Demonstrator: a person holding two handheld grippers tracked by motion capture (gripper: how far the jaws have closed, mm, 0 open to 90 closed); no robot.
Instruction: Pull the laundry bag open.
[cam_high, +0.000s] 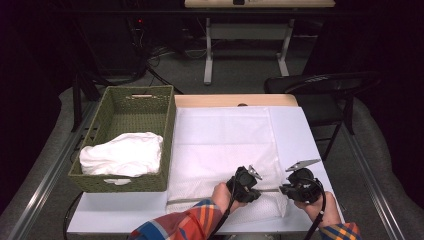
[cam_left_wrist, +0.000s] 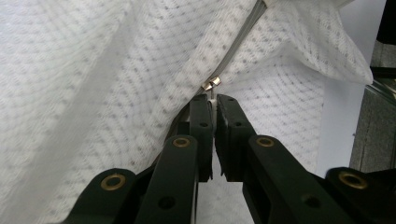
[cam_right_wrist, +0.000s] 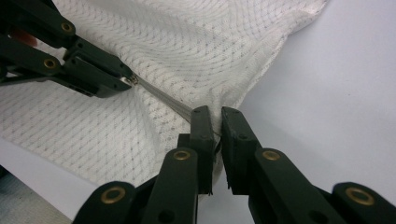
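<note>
A white mesh bag (cam_high: 220, 150) lies flat on the white table (cam_high: 300, 135), with a grey zipper (cam_high: 200, 200) along its near edge. My left gripper (cam_high: 259, 190) is shut on the zipper pull, and the metal slider (cam_left_wrist: 211, 84) sits just past the fingertips of the left gripper (cam_left_wrist: 214, 99). My right gripper (cam_high: 283, 190) faces it from the right. In the right gripper view, the right gripper (cam_right_wrist: 214, 112) is shut on the bag's edge at the end of the zipper (cam_right_wrist: 163, 95). The left gripper (cam_right_wrist: 123, 77) holds the slider (cam_right_wrist: 133, 80) a short way along the taut zipper.
A green woven basket (cam_high: 170, 130) stands at the table's left with a white bundled cloth (cam_high: 122, 152) inside. A dark chair (cam_high: 320, 85) stands behind the table's far right corner. Bare table lies right of the bag (cam_right_wrist: 336, 93).
</note>
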